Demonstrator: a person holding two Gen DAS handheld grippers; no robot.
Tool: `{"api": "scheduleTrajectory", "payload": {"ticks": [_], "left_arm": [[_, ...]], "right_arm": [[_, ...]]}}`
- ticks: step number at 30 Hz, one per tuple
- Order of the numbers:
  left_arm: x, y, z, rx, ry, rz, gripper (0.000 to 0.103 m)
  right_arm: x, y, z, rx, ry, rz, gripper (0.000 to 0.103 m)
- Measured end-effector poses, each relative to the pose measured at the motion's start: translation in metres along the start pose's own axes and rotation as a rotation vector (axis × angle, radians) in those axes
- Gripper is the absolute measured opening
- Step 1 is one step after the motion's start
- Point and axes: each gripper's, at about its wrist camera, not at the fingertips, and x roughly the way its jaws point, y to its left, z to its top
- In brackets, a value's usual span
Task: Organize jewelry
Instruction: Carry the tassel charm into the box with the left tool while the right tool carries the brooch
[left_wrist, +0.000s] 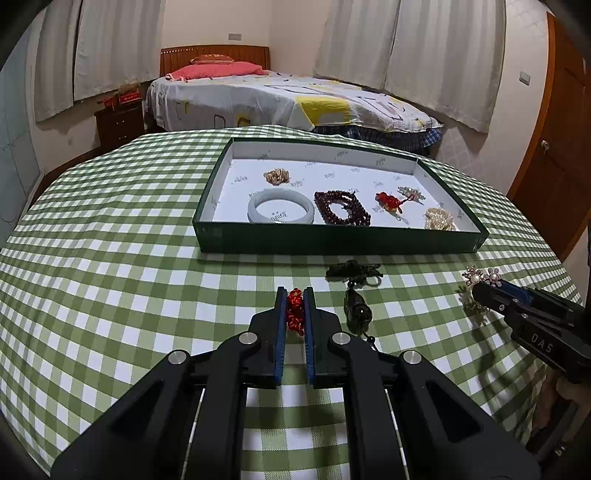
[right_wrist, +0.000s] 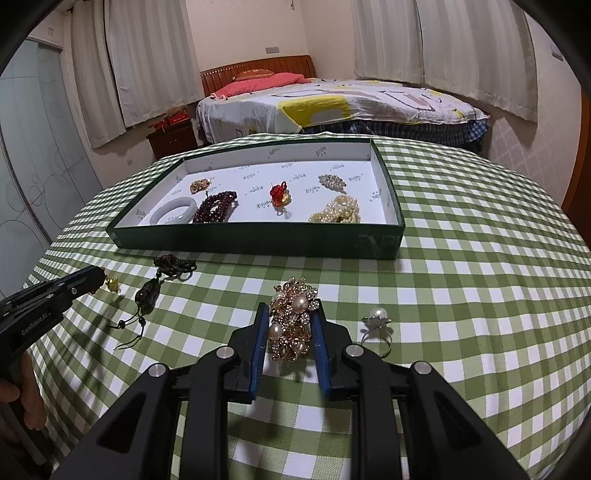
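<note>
My left gripper (left_wrist: 294, 295) is shut on a red knotted charm (left_wrist: 294, 311) just above the green checked tablecloth. My right gripper (right_wrist: 291, 310) is shut on a gold brooch with pearls (right_wrist: 293, 319); it also shows in the left wrist view (left_wrist: 480, 282). The green tray (left_wrist: 332, 240) with a white floor lies ahead and holds a white jade bangle (left_wrist: 280, 210), dark red beads (left_wrist: 341, 206), a red charm (left_wrist: 388, 201), a pearl bracelet (left_wrist: 439, 218) and two small brooches. A dark pendant on a cord (left_wrist: 354, 295) lies on the cloth right of my left gripper.
A pearl ring (right_wrist: 376, 319) lies on the cloth right of my right gripper. A small gold piece (right_wrist: 112, 283) sits by the left gripper's tip. A bed (left_wrist: 288, 99) and a nightstand (left_wrist: 118, 122) stand beyond the table.
</note>
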Motion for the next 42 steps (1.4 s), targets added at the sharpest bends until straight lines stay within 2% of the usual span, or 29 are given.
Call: {"api": "scheduleTrajectory", "payload": {"ticks": [13,26,34,42], "left_arm": [[-0.018,-0.007,0.021,0.003,-0.071,-0.018,0.009],[-0.032,-0.014,0.069,0.003,-0.171,-0.041,0.009],[-0.021,-0.023,0.103,0.020,-0.221,-0.050,0.009],[0.013,-0.029,0.133,0.027,-0.226,-0.048,0.009]], "right_arm": [[-0.018,0.004,0.019,-0.005,-0.066,0.010,0.024],[-0.033,0.013,0.063,-0.044,-0.174,0.027,0.024],[-0.026,0.018,0.099,-0.065,-0.234,0.032,0.024],[0.002,0.020,0.128,-0.071,-0.247,0.026,0.024]]}}
